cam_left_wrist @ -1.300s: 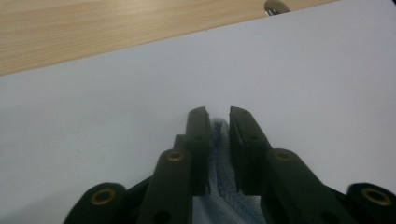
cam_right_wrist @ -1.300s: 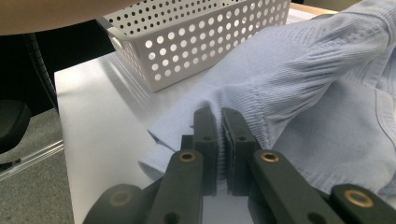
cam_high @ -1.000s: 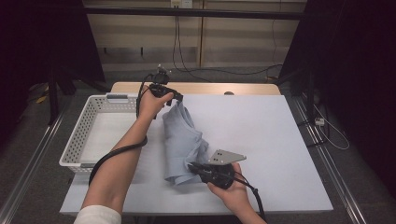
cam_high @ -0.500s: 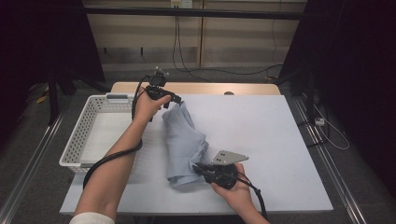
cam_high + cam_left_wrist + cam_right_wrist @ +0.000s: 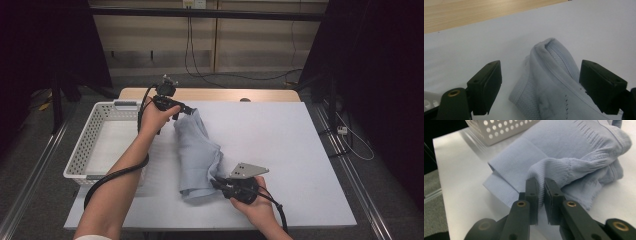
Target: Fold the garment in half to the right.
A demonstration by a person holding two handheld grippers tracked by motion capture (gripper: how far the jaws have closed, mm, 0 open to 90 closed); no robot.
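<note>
A pale blue knit garment (image 5: pixel 197 155) lies in a long folded strip down the middle of the white table sheet (image 5: pixel 290 135). At its far end my left gripper (image 5: pixel 182 112) is open; its jaws have just been opening. In the left gripper view the wide jaws (image 5: pixel 541 67) stand on either side of the garment's folded end (image 5: pixel 554 82) without pressing it. At the near end my right gripper (image 5: pixel 216 184) is shut on the garment. The right gripper view shows its jaws (image 5: pixel 541 182) pinching a ribbed hem of the garment (image 5: pixel 564 142).
A white perforated basket (image 5: pixel 82 150) sits at the table's left side and appears close by in the right gripper view as the basket (image 5: pixel 499 130). A wooden strip (image 5: pixel 215 94) runs along the table's far edge. Bare white sheet lies right of the garment.
The left gripper's jaws have opened and let go of the garment's far end, which now rests on the table. The right gripper stays shut on the near hem.
</note>
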